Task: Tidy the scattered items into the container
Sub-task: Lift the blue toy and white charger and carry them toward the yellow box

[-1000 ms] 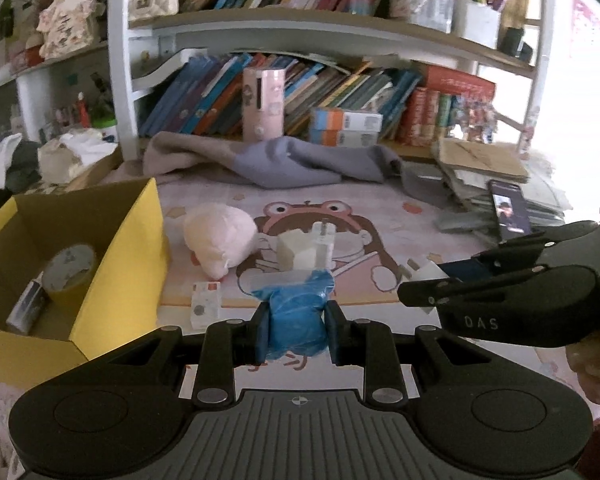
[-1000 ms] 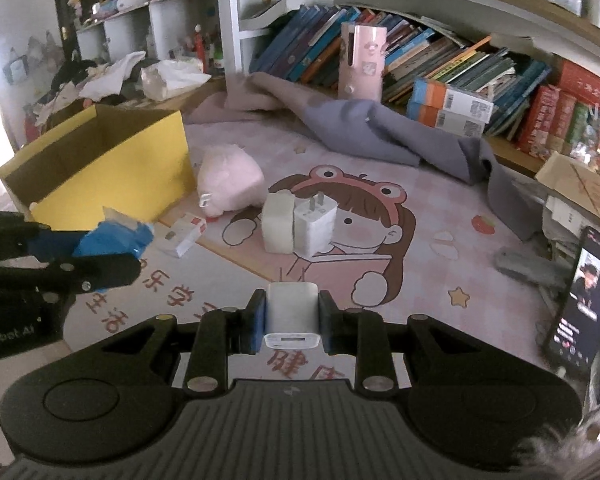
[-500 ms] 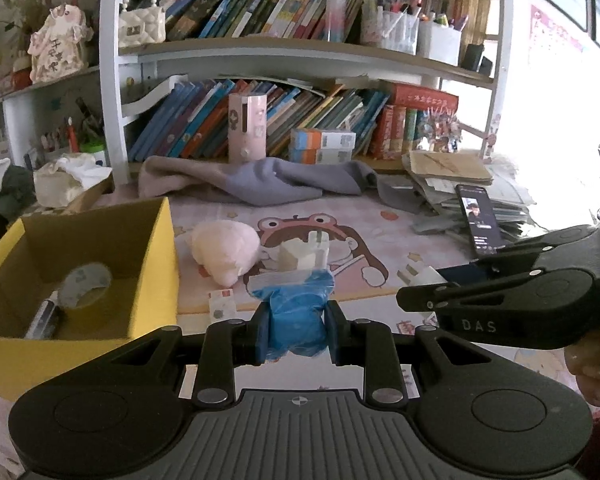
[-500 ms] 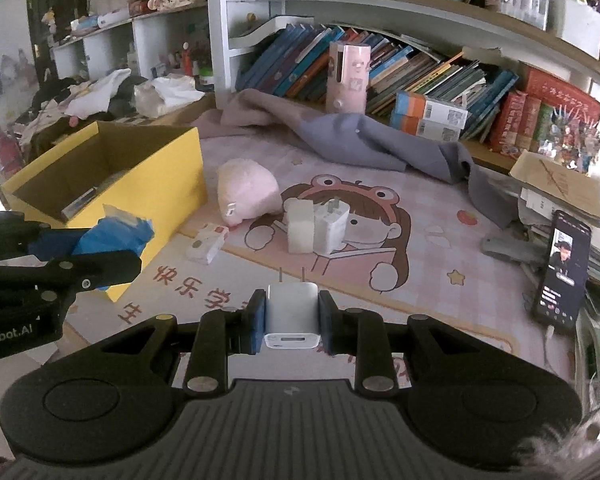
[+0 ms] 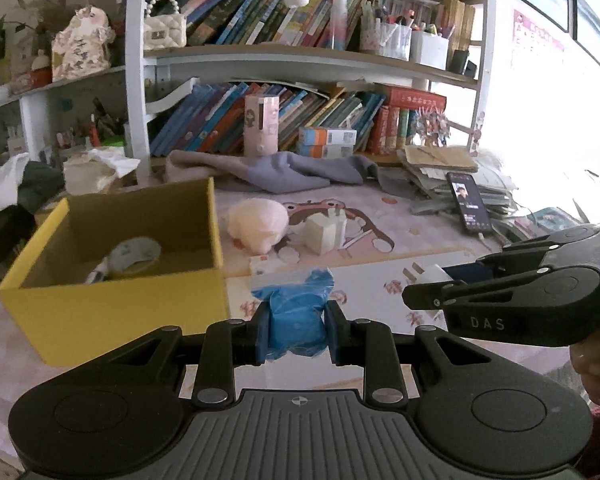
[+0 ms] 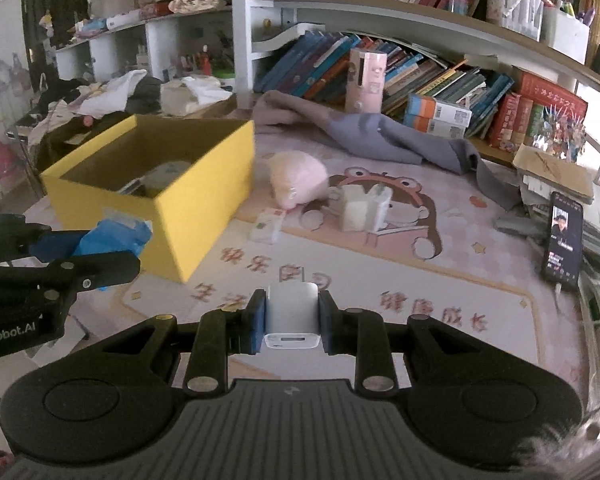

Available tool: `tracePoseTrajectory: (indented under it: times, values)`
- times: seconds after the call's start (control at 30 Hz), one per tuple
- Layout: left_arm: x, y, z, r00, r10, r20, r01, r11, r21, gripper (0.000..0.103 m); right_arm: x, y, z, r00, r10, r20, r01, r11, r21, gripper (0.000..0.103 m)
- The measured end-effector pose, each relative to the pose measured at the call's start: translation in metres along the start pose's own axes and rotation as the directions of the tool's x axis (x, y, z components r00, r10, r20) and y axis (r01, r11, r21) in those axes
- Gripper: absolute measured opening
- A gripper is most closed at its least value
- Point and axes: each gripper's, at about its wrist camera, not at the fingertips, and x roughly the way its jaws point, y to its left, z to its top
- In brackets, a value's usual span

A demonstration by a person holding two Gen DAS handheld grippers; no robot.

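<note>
Currently, a crumpled blue plastic packet [image 5: 296, 318] is clamped between the pads of the left gripper [image 5: 296, 330], just right of the open yellow cardboard box's [image 5: 112, 308] near corner. A white cube-shaped plug charger [image 6: 293, 316] is gripped by the right gripper [image 6: 292, 326] above bare pink cartoon-printed mat [image 6: 440, 292], where open room is left in front. One roll of tape [image 5: 134, 254] is seen inside the box. Still outside it are counted one pink plush toy [image 6: 296, 180], one pair of white chargers [image 6: 364, 208] standing together, and one small white card pack [image 6: 268, 226] lying just beside the box's right wall. One lit phone [image 6: 562, 236] is propped at the mat's right edge. "DAS" is read on one gripper body, "nRobot.AI" on the other.
</note>
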Motion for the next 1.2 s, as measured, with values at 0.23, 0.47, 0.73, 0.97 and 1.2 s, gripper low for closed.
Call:
tracePoseTrajectory:
  times: [0.23, 0.47, 0.73, 0.97, 1.2]
  values:
    - [-0.029, 0.020, -0.020, 1.000, 0.006, -0.015, -0.006, 1.000, 0.010, 0.026, -0.011, 0.045, -0.018, 1.000, 0.022, -0.012, -0.022, 1.000, 0.008, 0.025]
    - [-0.046, 0.036, -0.034, 0.999, 0.016, -0.032, -0.016, 1.000, -0.008, 0.026, -0.013, 0.073, -0.023, 0.999, 0.043, -0.027, -0.043, 0.999, -0.010, 0.025]
    - [-0.056, 0.056, -0.043, 0.998, 0.053, -0.042, -0.055, 0.997, -0.046, 0.026, -0.009, 0.098, -0.019, 0.996, 0.075, -0.039, -0.077, 0.996, -0.045, 0.025]
    - [-0.059, 0.065, -0.043, 0.995, 0.087, -0.040, -0.089, 0.994, -0.068, 0.026, -0.002, 0.112, -0.011, 0.994, 0.106, -0.041, -0.109, 0.990, -0.091, 0.025]
    - [-0.053, 0.071, -0.036, 0.993, 0.117, -0.029, -0.119, 0.989, -0.088, 0.026, 0.006, 0.114, 0.002, 0.992, 0.128, -0.023, -0.130, 0.981, -0.142, 0.025]
